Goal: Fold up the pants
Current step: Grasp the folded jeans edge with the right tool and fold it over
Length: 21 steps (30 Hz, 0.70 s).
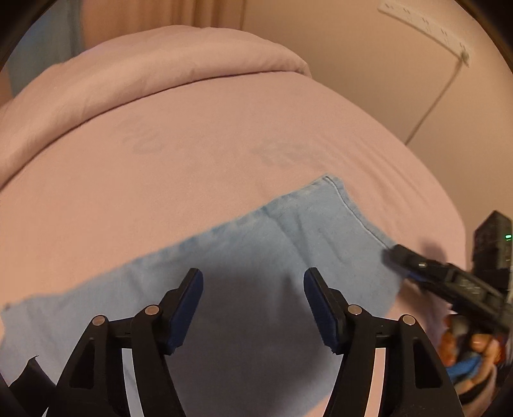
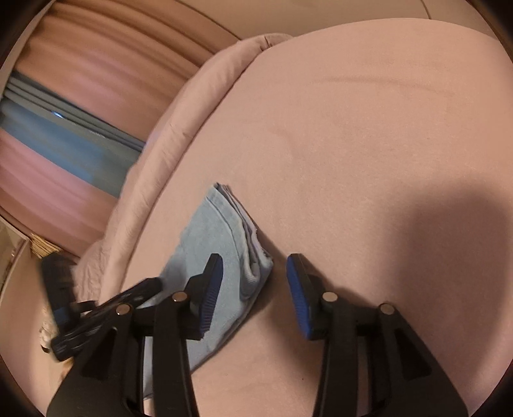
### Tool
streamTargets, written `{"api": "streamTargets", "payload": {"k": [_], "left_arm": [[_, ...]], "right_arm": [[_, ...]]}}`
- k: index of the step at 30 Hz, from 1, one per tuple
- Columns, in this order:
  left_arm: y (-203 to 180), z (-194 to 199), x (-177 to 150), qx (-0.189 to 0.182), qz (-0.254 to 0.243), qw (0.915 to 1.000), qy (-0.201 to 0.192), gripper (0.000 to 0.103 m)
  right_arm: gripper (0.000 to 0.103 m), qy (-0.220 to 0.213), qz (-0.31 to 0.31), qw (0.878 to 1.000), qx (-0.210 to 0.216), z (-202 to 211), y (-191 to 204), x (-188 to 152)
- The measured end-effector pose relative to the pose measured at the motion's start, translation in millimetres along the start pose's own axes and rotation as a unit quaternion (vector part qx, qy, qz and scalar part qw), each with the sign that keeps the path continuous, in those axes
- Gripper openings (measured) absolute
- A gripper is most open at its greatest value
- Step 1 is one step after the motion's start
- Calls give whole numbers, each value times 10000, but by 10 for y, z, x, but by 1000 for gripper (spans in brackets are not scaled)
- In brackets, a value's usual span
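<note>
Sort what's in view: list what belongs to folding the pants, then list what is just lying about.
For the job:
light blue denim pants, already folded
left gripper, open above them
right gripper, open at their corner

Just there:
pink bed sheet
rolled pink duvet
white power strip on the wall

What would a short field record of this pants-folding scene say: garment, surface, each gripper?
garment: light blue pants, folded, lying flat
surface: pink bed sheet
bedding: rolled pink duvet along the far edge
left gripper: jaws open, above the pants, nothing held
right gripper: jaws open, astride the pants' stacked edge, not gripping
</note>
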<state>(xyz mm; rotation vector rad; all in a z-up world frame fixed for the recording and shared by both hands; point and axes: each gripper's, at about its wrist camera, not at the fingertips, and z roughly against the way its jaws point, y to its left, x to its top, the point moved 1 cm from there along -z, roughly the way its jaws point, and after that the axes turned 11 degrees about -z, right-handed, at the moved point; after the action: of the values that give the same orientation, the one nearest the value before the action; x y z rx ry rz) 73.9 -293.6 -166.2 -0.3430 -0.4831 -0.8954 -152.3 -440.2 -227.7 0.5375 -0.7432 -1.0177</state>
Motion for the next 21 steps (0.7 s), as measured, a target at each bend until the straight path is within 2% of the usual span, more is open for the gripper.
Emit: {"api": "streamTargets", "payload": {"k": [6,8,10,13,21], "left_arm": [[96,-16,-230,47,312,9994,168,65],[112,-44,-274,12,422,9988,231,65],[152,-80,-282,41,486,9984,270,65],[156,-109,-299,59,525,9982,273,65],[226,37,-349,-99,637,9979,72,65]], "right_arm": [[40,79,174,9996,-195,-131,160,5],[26,119,220,9994,-254,-151,149,1],[19,211,74,9996,-147,-156,86,16],[16,211,-5,9998,22,-48,91,-2],[16,-28,814,9967,37,157,556,-166]]}}
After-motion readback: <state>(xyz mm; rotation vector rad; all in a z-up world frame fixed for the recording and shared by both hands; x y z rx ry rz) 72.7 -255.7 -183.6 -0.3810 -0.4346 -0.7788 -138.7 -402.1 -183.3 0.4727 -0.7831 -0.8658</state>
